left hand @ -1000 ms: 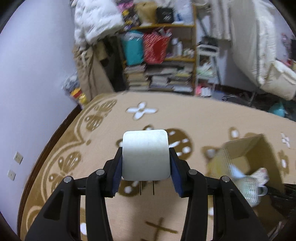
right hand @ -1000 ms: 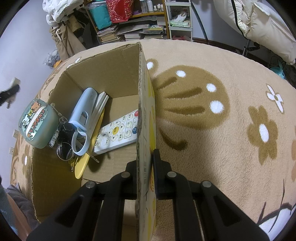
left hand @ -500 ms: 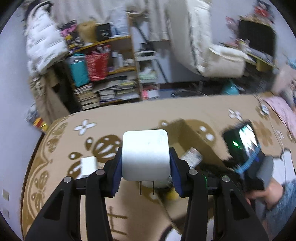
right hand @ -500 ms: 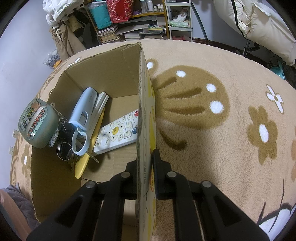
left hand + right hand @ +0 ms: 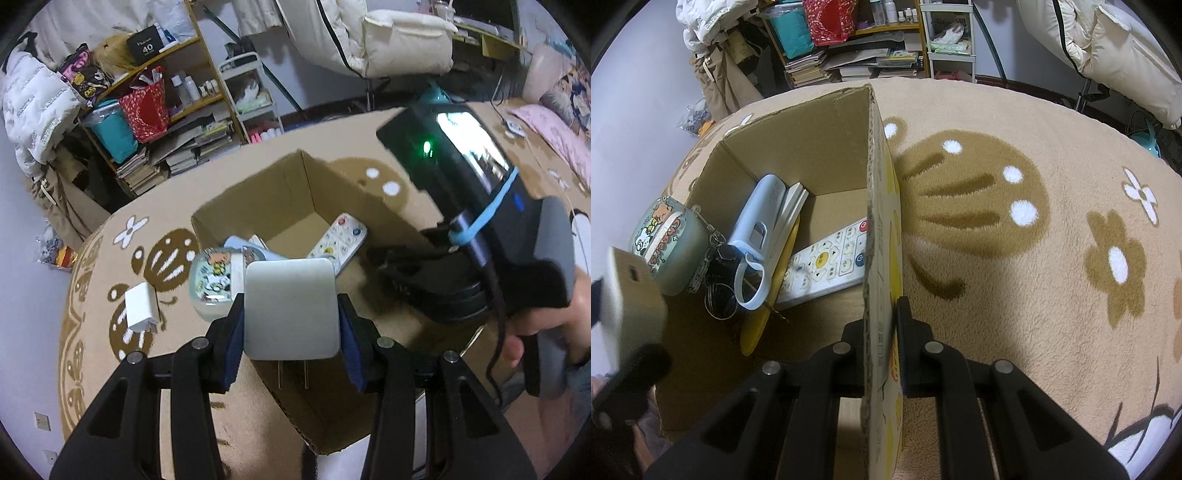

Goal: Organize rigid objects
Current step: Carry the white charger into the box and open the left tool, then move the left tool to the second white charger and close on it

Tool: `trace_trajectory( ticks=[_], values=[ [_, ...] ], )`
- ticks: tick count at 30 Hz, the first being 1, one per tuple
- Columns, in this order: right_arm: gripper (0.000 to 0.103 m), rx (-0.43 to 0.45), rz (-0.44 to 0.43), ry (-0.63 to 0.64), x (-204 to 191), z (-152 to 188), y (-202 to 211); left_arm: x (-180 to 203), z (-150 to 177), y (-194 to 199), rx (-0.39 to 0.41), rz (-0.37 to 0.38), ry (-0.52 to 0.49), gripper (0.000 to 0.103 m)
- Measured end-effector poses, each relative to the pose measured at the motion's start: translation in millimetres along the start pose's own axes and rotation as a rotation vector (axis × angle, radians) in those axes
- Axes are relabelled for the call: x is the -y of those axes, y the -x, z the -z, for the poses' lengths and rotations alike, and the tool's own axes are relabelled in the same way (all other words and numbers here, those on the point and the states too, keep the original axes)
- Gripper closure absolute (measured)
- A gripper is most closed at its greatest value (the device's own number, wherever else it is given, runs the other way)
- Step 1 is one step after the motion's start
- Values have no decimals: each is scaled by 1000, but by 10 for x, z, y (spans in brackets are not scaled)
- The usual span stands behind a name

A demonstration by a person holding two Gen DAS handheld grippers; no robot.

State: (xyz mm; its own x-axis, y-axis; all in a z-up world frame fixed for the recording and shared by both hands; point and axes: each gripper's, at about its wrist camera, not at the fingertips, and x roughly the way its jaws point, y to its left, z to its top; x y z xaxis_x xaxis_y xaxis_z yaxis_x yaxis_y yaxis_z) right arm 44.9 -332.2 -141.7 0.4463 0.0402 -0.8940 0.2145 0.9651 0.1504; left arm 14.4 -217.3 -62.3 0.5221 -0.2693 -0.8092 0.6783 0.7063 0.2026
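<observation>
The white square plug-in charger block with two metal prongs sits clamped between the blue pads of your left gripper, fingers pressed flat on its two sides, prongs pointing down. It hangs over the near edge of the open brown cardboard box, above the carpet and the box's near wall. In the right wrist view the same charger shows blurred at the left edge, just beside the box's left wall.

Your right gripper is pinched tight on the box's right-hand wall, one finger inside and one outside, with only the cardboard between them. Your right hand shows in the left wrist view, wrapped around that gripper's grey handle.

Inside the box lie a white remote control with coloured buttons, a pale blue bottle with a loop strap leaning along the left side, a flat yellow piece under the bottle, and a bunch of keys on metal rings. A round pale green case with cartoon animals rests at the left wall, chained to the keys.

Out on the tan flower-patterned carpet, a smaller white charger plug lies left of the box, apart from it.
</observation>
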Motion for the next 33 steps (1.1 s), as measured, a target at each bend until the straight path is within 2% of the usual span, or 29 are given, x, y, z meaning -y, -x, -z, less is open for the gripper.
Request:
trace_trajectory(
  ticks=[4,10,12,16,22,24,27,33],
  values=[
    [92,0,1,1,1,1,-1,10,28,-51,-3,-19,-20,59],
    [91,-1,-1,1,-3,2,-6,-8,27,-17,22,2,-28,57],
    [91,-2,-6,-2,-3,-3,1,-36,14,19,34,14,-16,45],
    [91,-3,-3,2,-20,-11,11,-118,-14,151,61,14,10,44],
    [91,-4,-5,0,-18,-14,-3,-324,-44,375,103,22,61,22],
    [91,-4,-6,-1,-20,-14,-2,-448,-64,458,124,-1,89,8],
    [91,-4,-4,1,-16,-14,-4,-668,-91,516,154,-63,133,4],
    [92,-4,-4,1,-17,-13,-4,-1272,-72,397,135,-168,256,2]
  ],
)
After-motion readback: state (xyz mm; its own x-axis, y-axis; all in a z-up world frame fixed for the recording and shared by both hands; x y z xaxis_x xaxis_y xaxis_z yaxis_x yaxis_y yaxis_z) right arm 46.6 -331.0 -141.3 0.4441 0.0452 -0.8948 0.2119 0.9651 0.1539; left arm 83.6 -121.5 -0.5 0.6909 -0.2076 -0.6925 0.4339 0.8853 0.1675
